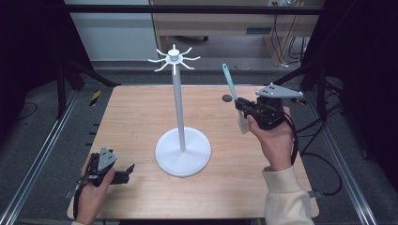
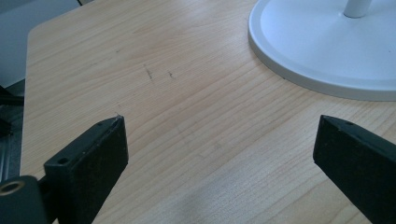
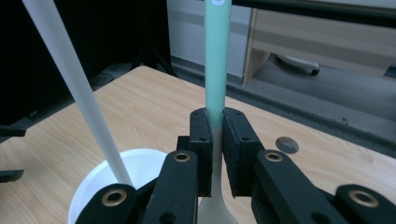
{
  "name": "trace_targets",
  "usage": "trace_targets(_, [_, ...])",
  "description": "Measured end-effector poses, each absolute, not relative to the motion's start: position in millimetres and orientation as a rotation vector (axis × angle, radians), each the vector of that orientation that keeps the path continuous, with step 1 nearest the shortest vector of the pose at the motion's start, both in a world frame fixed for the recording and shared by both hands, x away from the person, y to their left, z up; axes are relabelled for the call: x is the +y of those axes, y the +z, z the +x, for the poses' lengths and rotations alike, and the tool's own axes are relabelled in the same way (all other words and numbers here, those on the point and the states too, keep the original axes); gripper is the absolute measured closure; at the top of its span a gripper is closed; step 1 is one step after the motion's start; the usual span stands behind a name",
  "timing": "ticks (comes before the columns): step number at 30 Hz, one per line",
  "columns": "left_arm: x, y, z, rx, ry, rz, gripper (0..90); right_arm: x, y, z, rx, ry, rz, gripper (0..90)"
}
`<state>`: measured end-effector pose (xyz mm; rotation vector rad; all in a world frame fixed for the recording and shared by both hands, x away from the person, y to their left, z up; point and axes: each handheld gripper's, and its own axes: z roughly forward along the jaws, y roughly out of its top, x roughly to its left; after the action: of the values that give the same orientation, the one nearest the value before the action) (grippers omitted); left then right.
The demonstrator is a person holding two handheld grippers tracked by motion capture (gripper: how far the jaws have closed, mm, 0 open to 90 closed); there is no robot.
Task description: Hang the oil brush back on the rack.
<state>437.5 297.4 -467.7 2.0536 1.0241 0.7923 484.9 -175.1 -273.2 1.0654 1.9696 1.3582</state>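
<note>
Wooden table [image 1: 141, 117] held a white hook stand [image 1: 178, 108]; right gripper [image 1: 245, 108] clamped a green-handled spatula [image 1: 230, 82], left gripper [image 1: 129, 172] gaped empty; the thin handle could slip sideways

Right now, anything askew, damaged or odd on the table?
Nothing stands out. The white hook stand is upright on the table, hooks bare. The right gripper is clamped on the green-handled spatula, handle up. The left gripper is open and holds nothing. A few faint scratches mark the wood.
</note>
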Motion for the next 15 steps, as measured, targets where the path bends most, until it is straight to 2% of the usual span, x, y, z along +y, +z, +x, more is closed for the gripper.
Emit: trace_targets(15, [299.2, -467.9, 440.5, 1.038, 0.792, 2.039, 2.6, -166.2, -263.4, 466.7, 1.903, 1.442, 0.989, 82.9])
